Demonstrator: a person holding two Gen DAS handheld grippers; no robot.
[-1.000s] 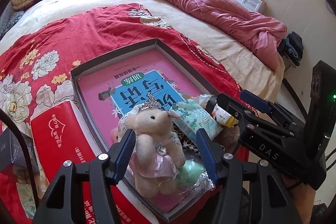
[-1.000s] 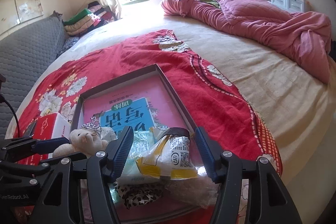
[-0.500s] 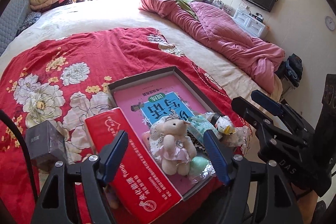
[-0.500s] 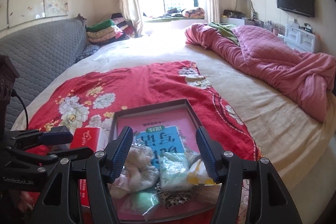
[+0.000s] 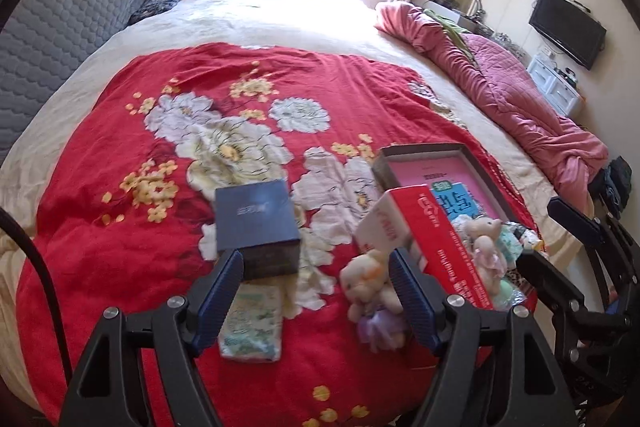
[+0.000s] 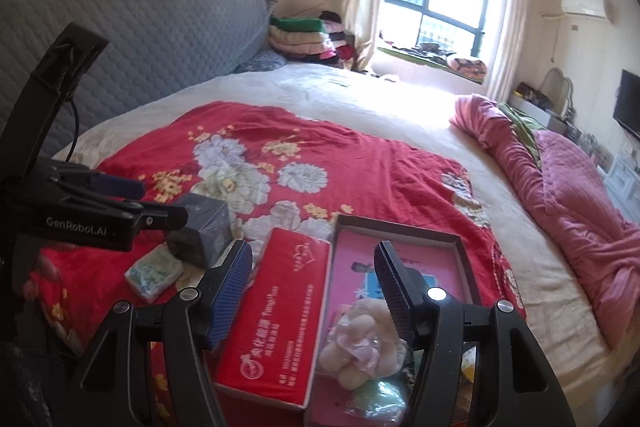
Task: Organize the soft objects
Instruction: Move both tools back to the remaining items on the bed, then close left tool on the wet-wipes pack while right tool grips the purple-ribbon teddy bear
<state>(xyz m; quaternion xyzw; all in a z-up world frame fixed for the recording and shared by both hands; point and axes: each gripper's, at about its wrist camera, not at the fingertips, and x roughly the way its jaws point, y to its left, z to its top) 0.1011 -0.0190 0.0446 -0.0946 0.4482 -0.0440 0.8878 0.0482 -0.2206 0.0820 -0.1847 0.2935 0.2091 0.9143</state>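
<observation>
Left gripper (image 5: 314,291) open, its fingers having just widened, empty — tissue pack (image 5: 251,323) and plush (image 5: 370,281) lie loose near the bed's (image 5: 320,15) front edge. Both light, squashy: pinch the plush's body. Right gripper (image 6: 312,291) open, empty, over the tray (image 6: 464,251).

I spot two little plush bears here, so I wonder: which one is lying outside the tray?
The plush bear with the lilac skirt, lying on the red floral blanket left of the red box. The other bear sits inside the tray.
</observation>
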